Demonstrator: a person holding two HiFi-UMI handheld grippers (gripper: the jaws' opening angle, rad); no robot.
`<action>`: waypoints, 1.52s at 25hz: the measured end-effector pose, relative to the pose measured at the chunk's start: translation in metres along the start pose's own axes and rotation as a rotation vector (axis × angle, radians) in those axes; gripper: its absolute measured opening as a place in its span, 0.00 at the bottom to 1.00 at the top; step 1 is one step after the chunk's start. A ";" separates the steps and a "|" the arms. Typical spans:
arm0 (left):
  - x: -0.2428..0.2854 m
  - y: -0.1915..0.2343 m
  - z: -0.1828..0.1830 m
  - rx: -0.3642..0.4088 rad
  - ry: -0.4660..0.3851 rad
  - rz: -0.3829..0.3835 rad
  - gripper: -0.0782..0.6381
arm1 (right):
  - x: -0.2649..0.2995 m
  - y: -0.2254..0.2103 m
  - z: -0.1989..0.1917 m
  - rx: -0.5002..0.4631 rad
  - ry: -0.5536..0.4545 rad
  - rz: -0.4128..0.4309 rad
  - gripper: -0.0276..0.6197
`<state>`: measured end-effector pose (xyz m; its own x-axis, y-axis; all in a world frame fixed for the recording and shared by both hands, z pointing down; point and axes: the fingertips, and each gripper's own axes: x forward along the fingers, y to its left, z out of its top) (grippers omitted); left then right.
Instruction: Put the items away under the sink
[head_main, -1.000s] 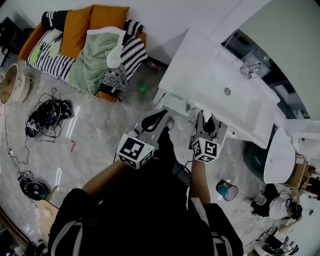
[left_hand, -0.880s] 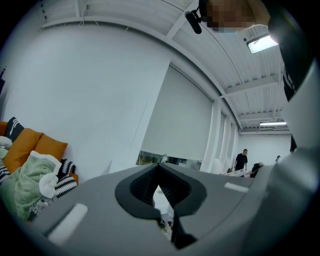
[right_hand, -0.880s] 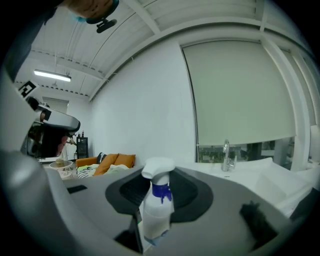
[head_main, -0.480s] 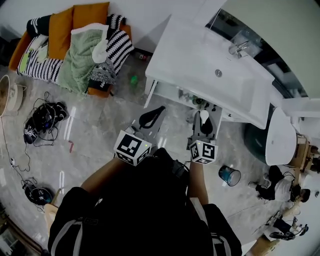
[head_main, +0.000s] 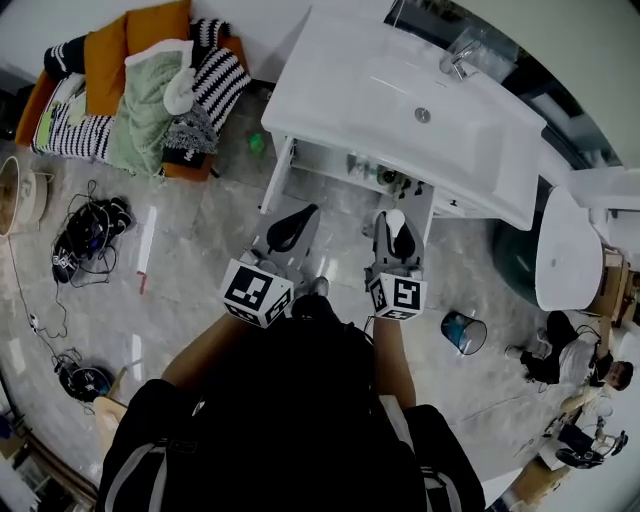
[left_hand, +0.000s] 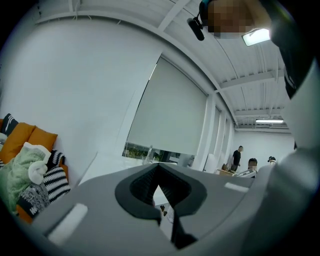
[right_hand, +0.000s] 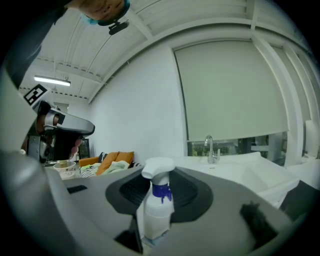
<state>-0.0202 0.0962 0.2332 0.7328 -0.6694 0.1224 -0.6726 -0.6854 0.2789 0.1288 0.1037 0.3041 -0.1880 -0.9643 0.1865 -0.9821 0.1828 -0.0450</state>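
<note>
In the head view the white sink (head_main: 340, 80) with its faucet (head_main: 455, 58) stands ahead, and the open shelf under it (head_main: 330, 160) holds several small items. My right gripper (head_main: 397, 238) is shut on a white spray bottle (head_main: 397, 222) with a blue collar, held upright just in front of the shelf. The right gripper view shows the spray bottle (right_hand: 158, 220) between the jaws, with the sink (right_hand: 235, 167) behind. My left gripper (head_main: 290, 230) hangs beside it to the left, shut with nothing in it; its tips (left_hand: 159, 167) meet.
An orange sofa (head_main: 110, 45) piled with blankets stands at the back left. Cables (head_main: 85, 230) lie on the floor to the left. A blue bucket (head_main: 462, 332) and a white rounded fixture (head_main: 563, 265) are at the right, with people (head_main: 575, 350) beyond.
Both grippers have moved forward toward the sink, the right one still carrying the spray bottle. The sink and its shelf now lie closer in the head view.
</note>
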 end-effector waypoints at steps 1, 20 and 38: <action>0.001 -0.006 -0.003 0.005 0.001 0.006 0.12 | -0.003 -0.004 -0.003 0.003 0.004 0.003 0.24; 0.049 0.023 -0.121 0.005 0.018 0.036 0.12 | 0.028 -0.037 -0.129 0.049 0.009 0.009 0.24; 0.121 0.102 -0.302 -0.041 -0.004 -0.009 0.12 | 0.115 -0.059 -0.332 0.061 -0.002 -0.003 0.24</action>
<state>0.0305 0.0318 0.5642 0.7381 -0.6646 0.1161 -0.6615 -0.6790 0.3184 0.1617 0.0456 0.6538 -0.1851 -0.9651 0.1850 -0.9803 0.1681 -0.1038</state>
